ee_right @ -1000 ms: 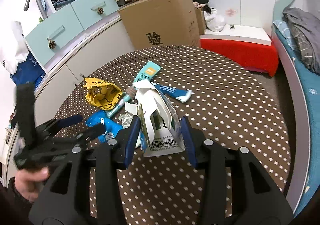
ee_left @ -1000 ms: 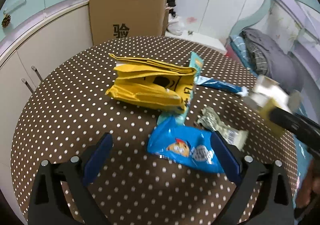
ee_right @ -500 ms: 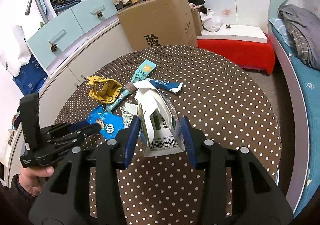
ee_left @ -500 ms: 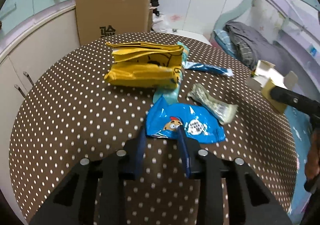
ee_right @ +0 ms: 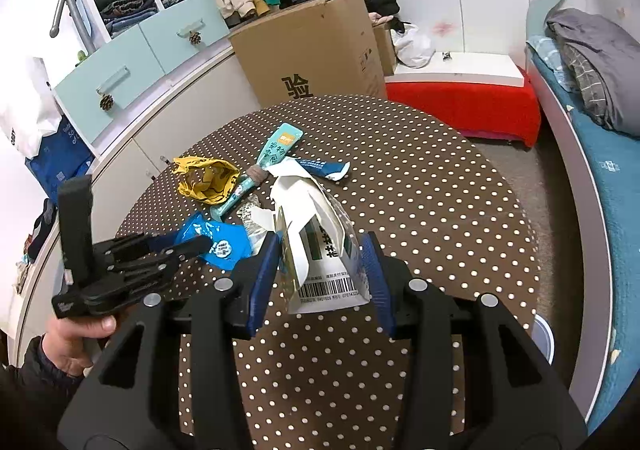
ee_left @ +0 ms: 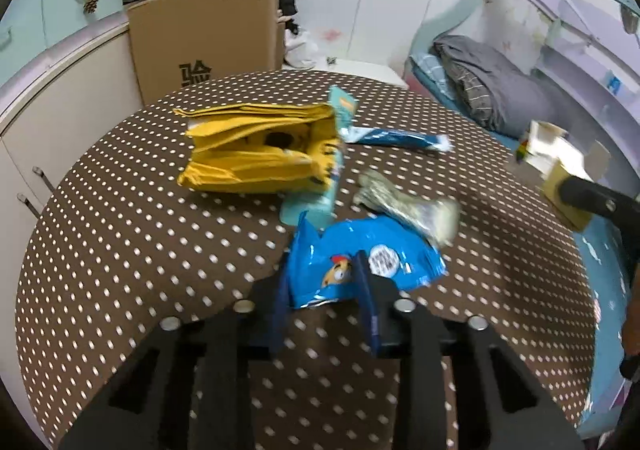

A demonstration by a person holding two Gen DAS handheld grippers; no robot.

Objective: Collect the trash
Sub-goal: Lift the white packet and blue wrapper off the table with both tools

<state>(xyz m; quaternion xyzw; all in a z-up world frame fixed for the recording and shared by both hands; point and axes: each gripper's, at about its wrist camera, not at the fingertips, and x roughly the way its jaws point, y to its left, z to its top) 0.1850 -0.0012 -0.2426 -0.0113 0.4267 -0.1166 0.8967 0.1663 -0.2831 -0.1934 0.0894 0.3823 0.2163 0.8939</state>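
A blue snack bag (ee_left: 384,250) lies near the front of the round polka-dot table (ee_left: 120,250). My left gripper (ee_left: 322,282) has its jaws closing on the bag's near edge, which crumples up between the pads. The right wrist view shows the same pinch, the left gripper (ee_right: 196,240) on the blue bag (ee_right: 228,246). My right gripper (ee_right: 320,246) is shut on a torn white carton (ee_right: 316,210) with a barcode, held above the table. In the left wrist view that carton (ee_left: 560,154) hangs at the right edge.
On the table lie a yellow bag (ee_left: 256,154), a teal wrapper (ee_left: 344,106), a dark blue wrapper (ee_left: 396,138) and a crumpled silvery wrapper (ee_left: 404,202). A cardboard box (ee_left: 208,46) stands behind, cabinets to the left, a bed at the right, a red bench (ee_right: 460,106) beyond.
The left jaws went from wide open to closed around the blue bag's near edge, and the bag has bunched up. The right gripper drew back slightly with the carton still in it.
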